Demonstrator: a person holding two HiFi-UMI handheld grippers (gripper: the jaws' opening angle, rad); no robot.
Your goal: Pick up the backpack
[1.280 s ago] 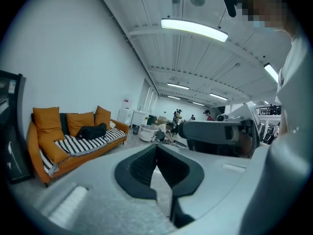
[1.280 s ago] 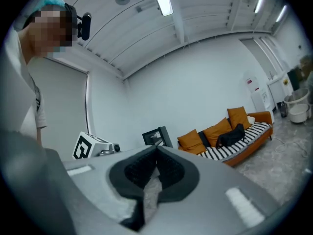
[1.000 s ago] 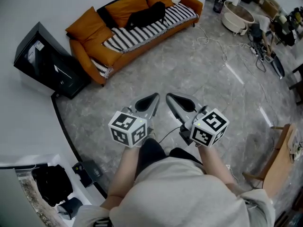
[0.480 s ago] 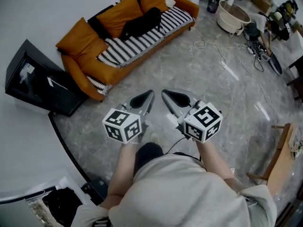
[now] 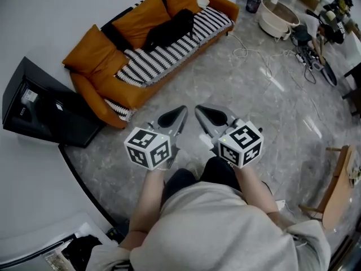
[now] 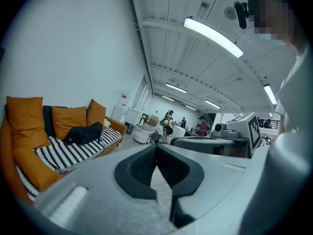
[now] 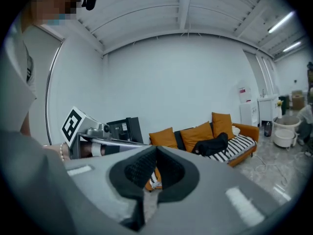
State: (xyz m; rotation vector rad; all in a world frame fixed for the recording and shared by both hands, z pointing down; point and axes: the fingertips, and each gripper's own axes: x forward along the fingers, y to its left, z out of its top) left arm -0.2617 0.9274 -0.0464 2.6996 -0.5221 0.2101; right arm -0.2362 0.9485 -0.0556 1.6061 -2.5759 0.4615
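Note:
A black backpack [image 5: 168,28] lies on the striped seat of an orange sofa [image 5: 98,92] at the far side of the room; it also shows as a dark bundle in the left gripper view [image 6: 84,133] and the right gripper view [image 7: 212,145]. My left gripper [image 5: 184,111] and right gripper [image 5: 198,110] are held side by side in front of me over the grey floor, well short of the sofa. Both are shut with nothing between the jaws.
A black monitor case [image 5: 42,110] leans on the wall left of the sofa. White cables [image 5: 254,54] trail over the marble floor. A round tub [image 5: 278,19] and clutter stand at the back right, a wooden chair [image 5: 337,185] at the right edge.
The sofa and backpack have drawn nearer and shifted left in the head view as I walk toward them. Both grippers keep the same shut pose ahead of my body.

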